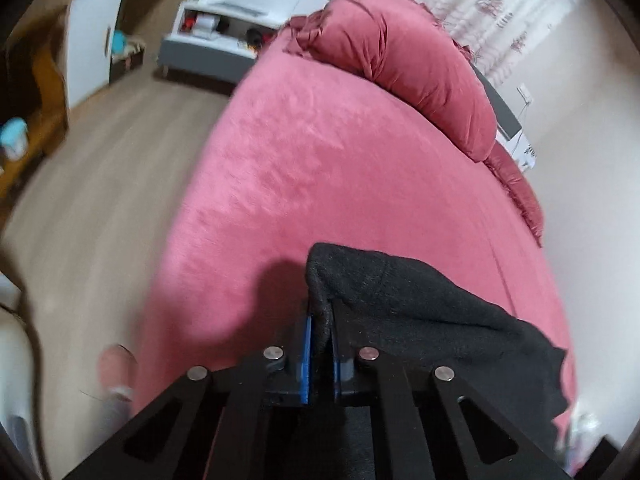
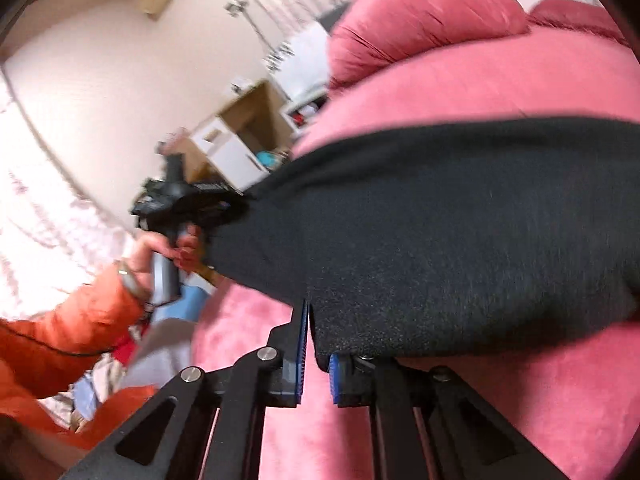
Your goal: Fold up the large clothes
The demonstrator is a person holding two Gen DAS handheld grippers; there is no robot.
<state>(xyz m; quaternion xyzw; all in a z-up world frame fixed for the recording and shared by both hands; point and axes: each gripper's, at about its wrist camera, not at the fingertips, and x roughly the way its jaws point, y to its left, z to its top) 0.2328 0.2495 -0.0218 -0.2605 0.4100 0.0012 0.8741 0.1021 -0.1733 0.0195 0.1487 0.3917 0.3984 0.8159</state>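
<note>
Pinching the black sweater [image 1: 420,304] with my left gripper [image 1: 320,344] and right gripper [image 2: 314,344], I hold it stretched above the pink bed's [image 1: 320,160] near edge, for folding.

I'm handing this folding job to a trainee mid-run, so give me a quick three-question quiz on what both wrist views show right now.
1. True or false: the left hand-held gripper is shut on the black garment.
2. What does the garment hang over? A) pink bed cover B) wooden floor C) white cabinet
3. Fill in: the right hand-held gripper pinches the garment's ____.

Key
1. True; its blue pads clamp a fold of cloth.
2. A; the pink bed cover lies beneath it, with the pink pillow further back.
3. Edge; the cloth spans from there to the left hand-held gripper.
</note>
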